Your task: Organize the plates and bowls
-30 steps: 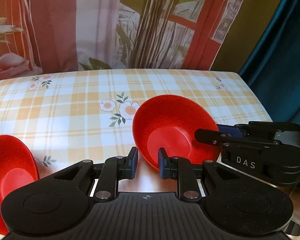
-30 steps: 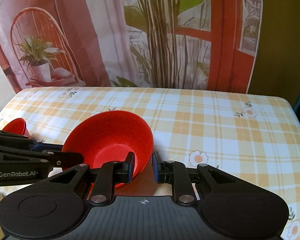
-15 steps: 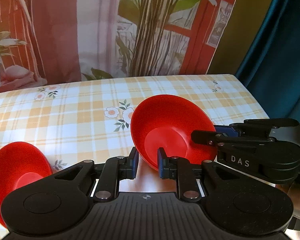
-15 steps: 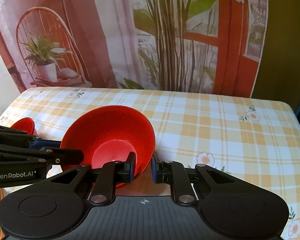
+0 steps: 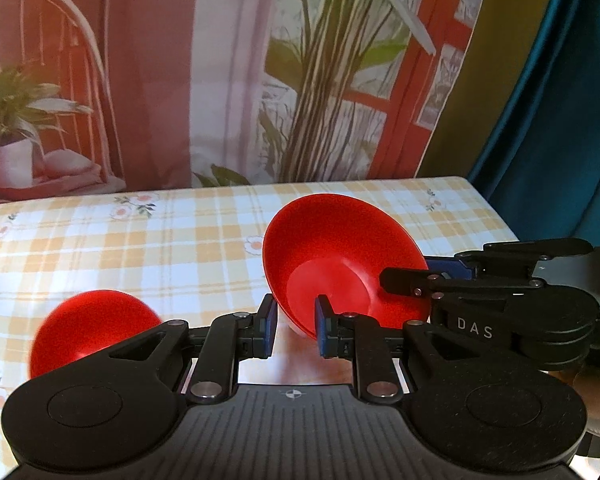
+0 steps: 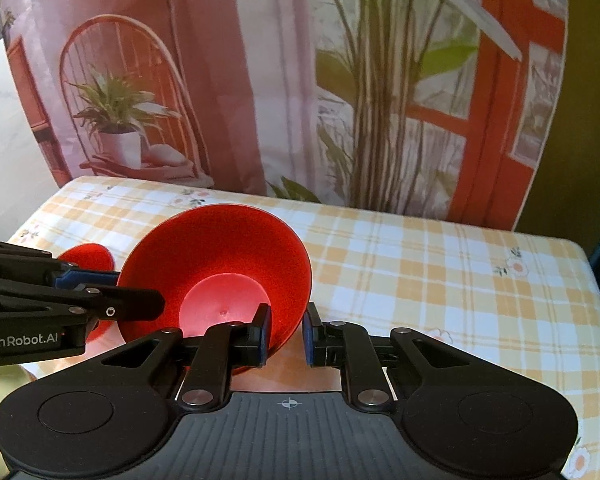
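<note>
A large red bowl [image 5: 340, 264] is held tilted above the checked tablecloth by both grippers. My left gripper [image 5: 296, 326] is shut on its near-left rim. My right gripper [image 6: 285, 334] is shut on its near-right rim; the same bowl shows in the right wrist view [image 6: 220, 276]. The right gripper's fingers [image 5: 412, 280] cross the bowl's right side in the left wrist view. A smaller red bowl [image 5: 92, 324] sits on the table to the left, partly behind my left gripper; it also shows in the right wrist view [image 6: 88, 258].
The table [image 6: 440, 280] has a yellow checked floral cloth and ends at a printed backdrop [image 5: 220, 80]. A teal curtain [image 5: 560, 100] hangs beyond the table's right edge.
Both grippers have lifted the large bowl and pulled back and up. The small bowl has come further into the left wrist view.
</note>
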### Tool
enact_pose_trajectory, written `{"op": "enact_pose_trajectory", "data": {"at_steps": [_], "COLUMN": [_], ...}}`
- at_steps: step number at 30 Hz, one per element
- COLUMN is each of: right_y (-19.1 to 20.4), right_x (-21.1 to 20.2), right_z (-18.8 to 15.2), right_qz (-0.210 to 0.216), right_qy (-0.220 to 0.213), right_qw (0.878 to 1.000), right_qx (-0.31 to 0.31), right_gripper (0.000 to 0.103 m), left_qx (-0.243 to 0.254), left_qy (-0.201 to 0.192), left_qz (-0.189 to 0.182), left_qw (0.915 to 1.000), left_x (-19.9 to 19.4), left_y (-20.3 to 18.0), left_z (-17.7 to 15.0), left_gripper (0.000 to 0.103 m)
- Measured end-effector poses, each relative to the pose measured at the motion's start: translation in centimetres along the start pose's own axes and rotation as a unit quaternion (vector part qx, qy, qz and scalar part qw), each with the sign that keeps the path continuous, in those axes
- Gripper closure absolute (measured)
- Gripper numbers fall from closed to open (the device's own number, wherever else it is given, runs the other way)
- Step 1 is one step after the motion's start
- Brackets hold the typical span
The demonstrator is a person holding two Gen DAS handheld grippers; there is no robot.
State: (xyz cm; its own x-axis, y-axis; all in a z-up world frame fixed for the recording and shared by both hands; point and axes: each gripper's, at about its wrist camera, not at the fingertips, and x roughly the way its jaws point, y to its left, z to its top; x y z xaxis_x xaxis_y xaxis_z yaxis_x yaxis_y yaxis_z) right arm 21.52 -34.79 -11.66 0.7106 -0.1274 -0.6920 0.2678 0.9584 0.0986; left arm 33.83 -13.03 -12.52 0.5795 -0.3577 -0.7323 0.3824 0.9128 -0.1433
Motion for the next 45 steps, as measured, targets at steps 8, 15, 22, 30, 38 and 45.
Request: {"op": "enact_pose_trajectory", "data": {"at_steps": [8, 15, 22, 30, 38, 45], "right_y": [3.6, 6.8, 10.3, 13.7, 15.3, 16.0], "right_x": [-0.2, 0.2, 0.9, 2.5, 4.2, 5.1], "right_z": [1.1, 1.8, 2.7, 3.2, 2.6, 2.1], "right_qz": [0.007, 0.018, 0.03, 0.041, 0.043, 0.043], "right_qy": [0.0, 0.003, 0.007, 0.016, 0.035, 0.048], "right_qw": [1.0, 0.999, 0.998, 0.997, 0.996, 0.995], "right_qx": [-0.019, -0.034, -0.051, -0.067, -0.076, -0.082], "right_gripper": [0.087, 0.087, 0.087, 0.087, 0.086, 0.086], "left_qx": [-0.014, -0.03, -0.048, -0.067, -0.077, -0.083], "left_qy": [-0.017, -0.029, -0.038, -0.041, -0.024, -0.011], "left_qz": [0.003, 0.006, 0.012, 0.024, 0.03, 0.031], "left_qw": [0.9998, 0.9991, 0.998, 0.9966, 0.9963, 0.996], "left_x": [-2.8, -4.9, -6.9, -8.1, -7.5, -6.8], "left_y": [2.4, 5.2, 8.3, 11.3, 13.0, 13.6], "left_z": [-0.2, -0.7, -1.4, -2.0, -3.5, -4.4], "left_gripper": [0.082, 0.082, 0.082, 0.082, 0.082, 0.082]}}
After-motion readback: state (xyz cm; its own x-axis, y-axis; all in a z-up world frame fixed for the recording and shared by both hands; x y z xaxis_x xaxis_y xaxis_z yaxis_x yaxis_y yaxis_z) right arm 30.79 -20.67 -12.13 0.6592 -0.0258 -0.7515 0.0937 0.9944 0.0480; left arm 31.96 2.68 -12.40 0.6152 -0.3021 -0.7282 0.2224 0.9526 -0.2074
